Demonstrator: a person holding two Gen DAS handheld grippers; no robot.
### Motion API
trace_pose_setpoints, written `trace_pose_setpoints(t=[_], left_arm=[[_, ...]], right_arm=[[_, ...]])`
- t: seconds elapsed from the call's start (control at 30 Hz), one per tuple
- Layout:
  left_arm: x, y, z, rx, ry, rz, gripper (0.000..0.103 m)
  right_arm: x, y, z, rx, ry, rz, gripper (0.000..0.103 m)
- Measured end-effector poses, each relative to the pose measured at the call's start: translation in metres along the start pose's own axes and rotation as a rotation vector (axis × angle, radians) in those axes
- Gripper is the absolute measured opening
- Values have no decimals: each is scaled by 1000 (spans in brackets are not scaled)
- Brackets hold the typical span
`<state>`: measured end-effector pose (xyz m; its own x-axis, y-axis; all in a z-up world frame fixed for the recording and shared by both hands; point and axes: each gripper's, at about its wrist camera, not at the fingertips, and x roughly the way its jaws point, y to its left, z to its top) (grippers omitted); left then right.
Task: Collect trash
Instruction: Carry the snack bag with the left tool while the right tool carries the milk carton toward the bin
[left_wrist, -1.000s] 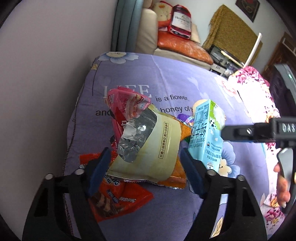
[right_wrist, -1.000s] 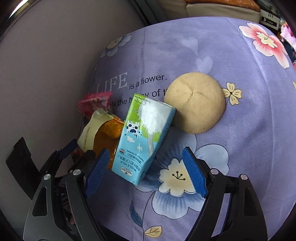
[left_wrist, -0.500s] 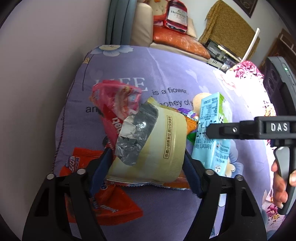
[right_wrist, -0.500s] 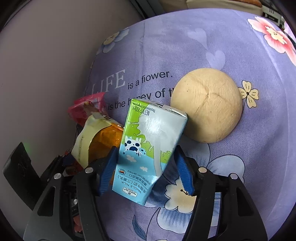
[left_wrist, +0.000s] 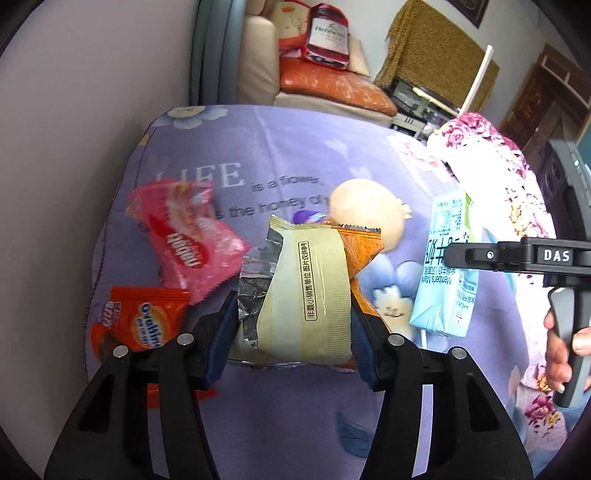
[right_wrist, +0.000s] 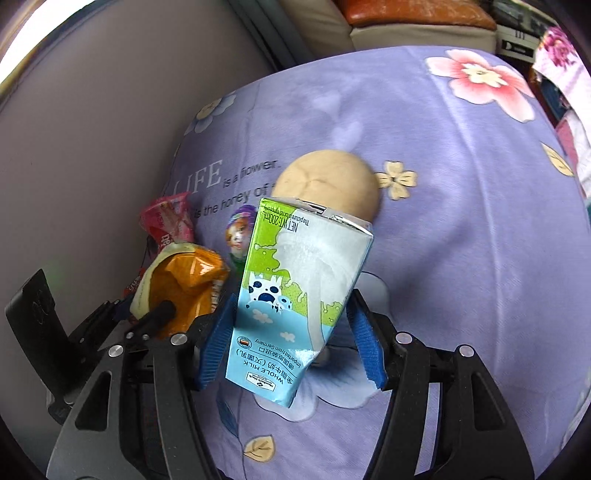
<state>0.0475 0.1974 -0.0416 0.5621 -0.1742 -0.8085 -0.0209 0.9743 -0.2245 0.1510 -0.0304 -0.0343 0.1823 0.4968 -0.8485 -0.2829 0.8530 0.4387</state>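
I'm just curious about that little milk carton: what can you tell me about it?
The milk carton is a small paperboard box printed blue, green and white with a cartoon cow and "WHOLE MILK". It looks slightly dented. It tilts, top away from the camera, between the blue pads of the right gripper, which grips its lower half, lifted off the purple cloth.

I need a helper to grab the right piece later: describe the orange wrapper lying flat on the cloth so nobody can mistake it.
Start at the purple flowered cloth with the "LIFE is a flower" print and go to its edge by the wall. Below the pink wrapper lies the orange wrapper, flat on the cloth. It alone shows a blue-and-white oval logo, and no gripper holds it.
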Motion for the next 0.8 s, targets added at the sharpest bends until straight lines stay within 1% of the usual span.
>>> trace_pose_setpoints(t=[0.2,0.6,0.8], left_arm=[[5,-38,3,31,10,-49,57],[29,-143,12,139,50,-133,57],[41,-198,20,192,58,-154,57]], right_arm=[[-33,-41,-11,61,-63,-23,58],[-99,-118,-40,168,-203,-59,59],[-138,-168,-53,238,-275,-73,59]])
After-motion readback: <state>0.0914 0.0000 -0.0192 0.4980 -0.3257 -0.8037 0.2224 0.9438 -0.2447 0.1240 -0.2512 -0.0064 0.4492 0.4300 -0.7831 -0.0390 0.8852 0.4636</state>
